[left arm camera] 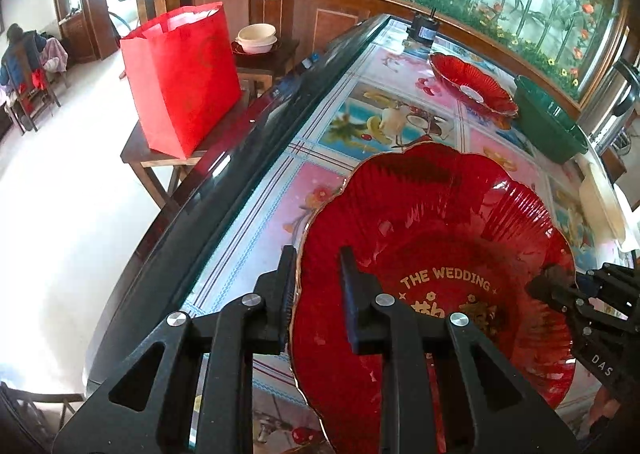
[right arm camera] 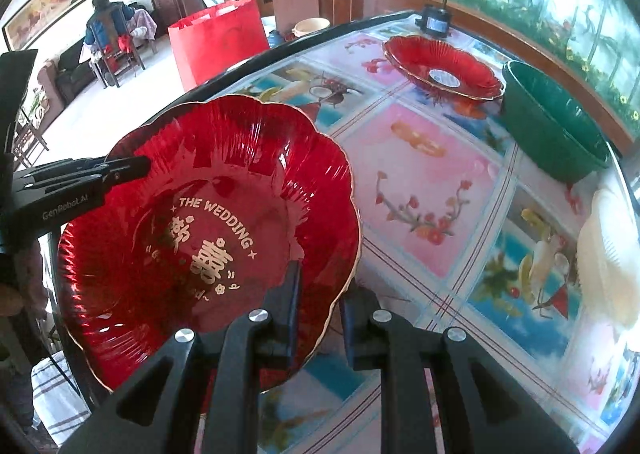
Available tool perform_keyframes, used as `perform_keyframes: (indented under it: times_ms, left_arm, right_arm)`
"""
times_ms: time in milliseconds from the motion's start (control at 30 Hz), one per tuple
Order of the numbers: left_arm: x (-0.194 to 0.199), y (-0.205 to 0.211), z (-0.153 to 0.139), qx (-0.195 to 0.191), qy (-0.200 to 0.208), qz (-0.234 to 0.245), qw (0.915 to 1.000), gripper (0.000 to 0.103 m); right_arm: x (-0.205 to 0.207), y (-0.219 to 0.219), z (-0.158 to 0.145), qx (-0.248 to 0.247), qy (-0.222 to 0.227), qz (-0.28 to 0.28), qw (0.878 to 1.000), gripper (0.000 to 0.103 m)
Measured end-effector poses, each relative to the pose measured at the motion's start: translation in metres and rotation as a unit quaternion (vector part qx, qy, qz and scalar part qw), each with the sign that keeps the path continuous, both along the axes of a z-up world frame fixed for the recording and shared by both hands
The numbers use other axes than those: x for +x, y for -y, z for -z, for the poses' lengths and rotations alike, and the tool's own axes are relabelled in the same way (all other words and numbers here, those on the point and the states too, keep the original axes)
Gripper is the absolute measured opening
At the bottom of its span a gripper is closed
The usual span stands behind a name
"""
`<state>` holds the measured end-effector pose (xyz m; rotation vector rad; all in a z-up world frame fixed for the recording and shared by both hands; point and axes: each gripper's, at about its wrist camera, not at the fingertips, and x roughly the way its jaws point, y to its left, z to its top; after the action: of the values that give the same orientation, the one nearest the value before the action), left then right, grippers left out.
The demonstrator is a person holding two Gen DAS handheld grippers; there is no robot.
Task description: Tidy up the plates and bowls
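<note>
A big red scalloped plate (left arm camera: 432,222) with gold "THE WEDDING" lettering is held between both grippers over the near part of the table. My left gripper (left arm camera: 316,254) is shut on its left rim, one finger outside and one inside the plate; the right wrist view shows this gripper (right arm camera: 140,168) from the side, clamped on the rim. My right gripper (right arm camera: 320,282) is shut on the opposite rim of the plate (right arm camera: 208,222), and the left wrist view shows it (left arm camera: 548,286) at the plate's right edge. A second red plate (left arm camera: 472,88) (right arm camera: 440,68) rests farther back on the table.
The table (right arm camera: 420,158) has a flowered cloth under glass. A green basin (right arm camera: 556,122) and a white ribbed dish (right arm camera: 608,254) stand along its right side, a small black motor (right arm camera: 434,22) at the far end. Left of the table are a red bag (left arm camera: 180,78), cream bowls (left arm camera: 256,38) and a seated person (right arm camera: 108,26).
</note>
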<state>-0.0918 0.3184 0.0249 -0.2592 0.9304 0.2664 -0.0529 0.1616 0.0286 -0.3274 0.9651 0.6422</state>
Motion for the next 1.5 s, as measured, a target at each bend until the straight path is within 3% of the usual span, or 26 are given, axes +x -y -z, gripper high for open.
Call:
perform_keyframes:
  times_ms: [67,133,400,533,867,1200,1500]
  left_arm:
    - [0.001,0.000,0.003,0.000,-0.006,-0.002,1.0000,0.029]
    - [0.002,0.001,0.006,0.003,-0.013,0.000,0.9999,0.045]
    - [-0.005,0.002,-0.004,0.018,0.006,-0.007,0.9998,0.062]
    - [-0.009,0.006,-0.017,0.035,0.020,-0.005,0.9992,0.062]
    - [0.003,0.027,-0.054,0.056,0.053,0.026,0.9967,0.062]
    - [0.050,0.044,-0.081,0.079,0.072,0.057,0.9926,0.062]
    - [0.101,0.038,-0.087,0.108,0.074,0.076,0.9885,0.062]
  right_arm:
    - [-0.003,0.003,0.000,0.003,-0.004,0.001,1.000,0.018]
    - [-0.007,0.004,-0.001,0.004,-0.004,0.003,1.000,0.018]
    - [-0.007,0.011,-0.006,0.016,-0.004,0.012,1.000,0.025]
    - [-0.007,0.018,-0.012,0.026,-0.003,0.018,0.999,0.034]
    - [0.009,0.032,-0.028,0.038,0.004,0.040,0.998,0.041]
    - [0.050,0.039,-0.043,0.038,0.011,0.065,0.997,0.043]
    - [0.103,0.046,-0.037,0.056,-0.009,0.093,0.994,0.046]
